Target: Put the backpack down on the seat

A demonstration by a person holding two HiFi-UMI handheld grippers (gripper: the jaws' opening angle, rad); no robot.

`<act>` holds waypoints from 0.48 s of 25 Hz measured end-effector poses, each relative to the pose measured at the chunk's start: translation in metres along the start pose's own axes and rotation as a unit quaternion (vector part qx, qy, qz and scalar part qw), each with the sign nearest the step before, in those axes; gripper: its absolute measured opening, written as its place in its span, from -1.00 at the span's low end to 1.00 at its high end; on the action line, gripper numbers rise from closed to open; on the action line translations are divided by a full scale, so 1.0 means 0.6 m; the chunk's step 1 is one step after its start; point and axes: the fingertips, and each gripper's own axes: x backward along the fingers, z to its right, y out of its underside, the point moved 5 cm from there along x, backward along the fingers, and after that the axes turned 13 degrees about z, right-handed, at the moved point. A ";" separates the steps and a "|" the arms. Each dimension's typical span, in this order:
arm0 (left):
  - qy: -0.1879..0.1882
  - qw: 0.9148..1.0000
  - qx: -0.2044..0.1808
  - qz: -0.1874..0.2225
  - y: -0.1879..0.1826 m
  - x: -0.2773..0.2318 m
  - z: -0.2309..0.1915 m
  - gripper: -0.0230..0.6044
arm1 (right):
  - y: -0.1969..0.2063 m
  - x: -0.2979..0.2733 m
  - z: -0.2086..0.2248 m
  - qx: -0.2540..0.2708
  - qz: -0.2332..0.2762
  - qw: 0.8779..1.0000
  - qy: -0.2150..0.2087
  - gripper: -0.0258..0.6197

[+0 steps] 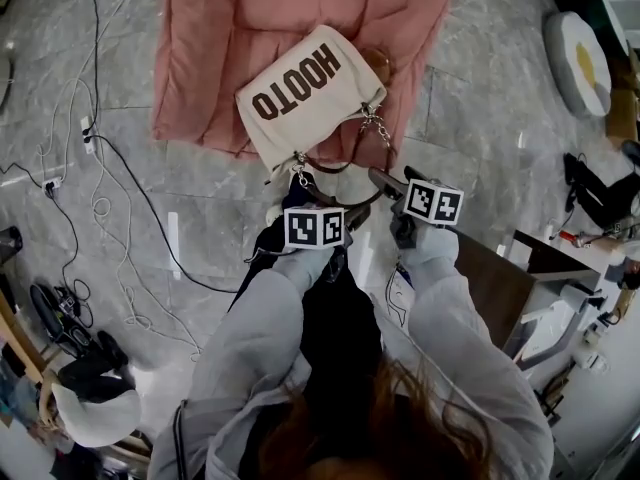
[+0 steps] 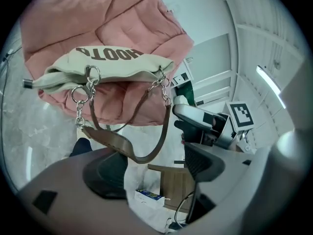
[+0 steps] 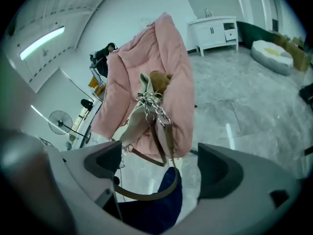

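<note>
The backpack (image 1: 310, 93), a cream canvas bag with brown lettering, lies flat on the pink quilted seat (image 1: 215, 28). Its brown straps (image 1: 335, 168) hang off the seat's front edge on metal chains. My left gripper (image 1: 300, 190) and right gripper (image 1: 392, 190) are just in front of the seat, at the straps. In the left gripper view the jaws (image 2: 154, 168) are open, and a strap (image 2: 115, 143) drapes loosely over the left finger (image 2: 105, 173). In the right gripper view the jaws (image 3: 161, 168) are open, with a strap loop (image 3: 146, 195) hanging slack between them, unpressed.
Marble floor surrounds the seat. Cables (image 1: 110, 198) trail at the left. A wooden side table (image 1: 495, 283) is at my right, with a small box (image 2: 149, 196) on the floor beside it. A round white cushion (image 1: 580, 63) lies far right, and a white cabinet (image 3: 215, 31) stands behind.
</note>
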 end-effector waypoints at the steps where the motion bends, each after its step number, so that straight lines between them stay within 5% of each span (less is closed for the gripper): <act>1: 0.001 1.000 -0.006 -0.002 -0.003 0.007 0.002 0.25 | 0.000 0.001 -0.009 -0.014 0.005 1.000 -0.010 0.60; 12: 0.023 0.997 -0.053 0.042 -0.056 0.102 0.022 0.25 | -0.044 0.055 -0.108 -0.137 0.113 0.979 -0.104 0.61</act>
